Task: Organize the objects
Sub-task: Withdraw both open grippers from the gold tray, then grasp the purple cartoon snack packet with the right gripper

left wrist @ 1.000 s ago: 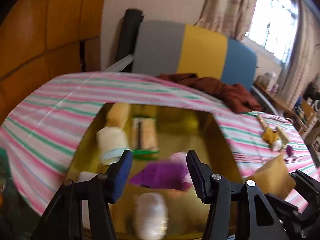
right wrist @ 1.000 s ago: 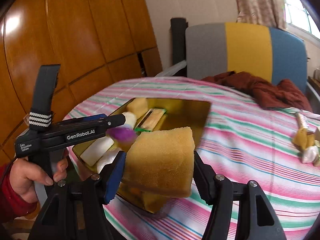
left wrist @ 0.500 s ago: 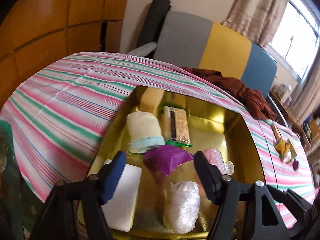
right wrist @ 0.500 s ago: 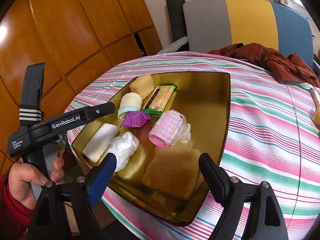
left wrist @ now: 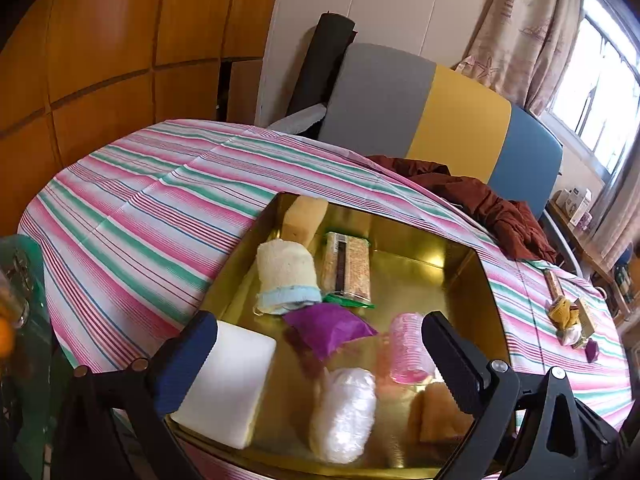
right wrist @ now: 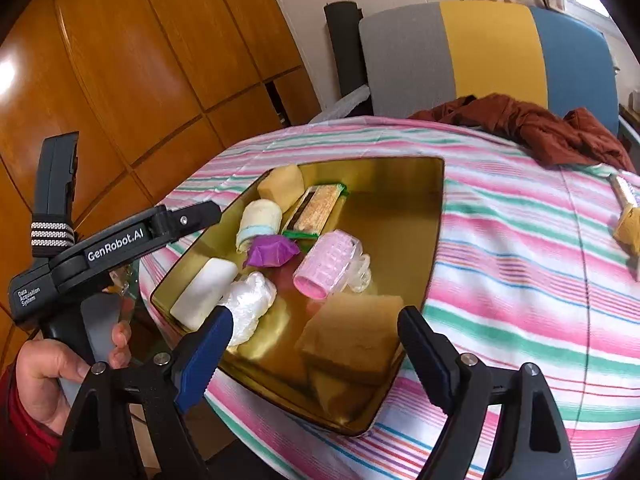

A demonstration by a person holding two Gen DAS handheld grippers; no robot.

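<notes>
The left gripper (left wrist: 320, 354) hovers spread and empty over the near end of the gold tray (right wrist: 434, 200). The right gripper (right wrist: 316, 346) gapes wide too, the brown sponge (right wrist: 352, 336) lying loose in the tray's near corner between its fingers. Left to right sit a white block (right wrist: 204, 294), a clear plastic bundle (right wrist: 250, 304), a purple wrapper (right wrist: 272, 251) and a pink hair roller (right wrist: 326, 266), crowded together. The tray's far right part is bare. Striped tablecloth (right wrist: 520, 280) stretches right toward a brush (right wrist: 626, 210) near the table edge.
</notes>
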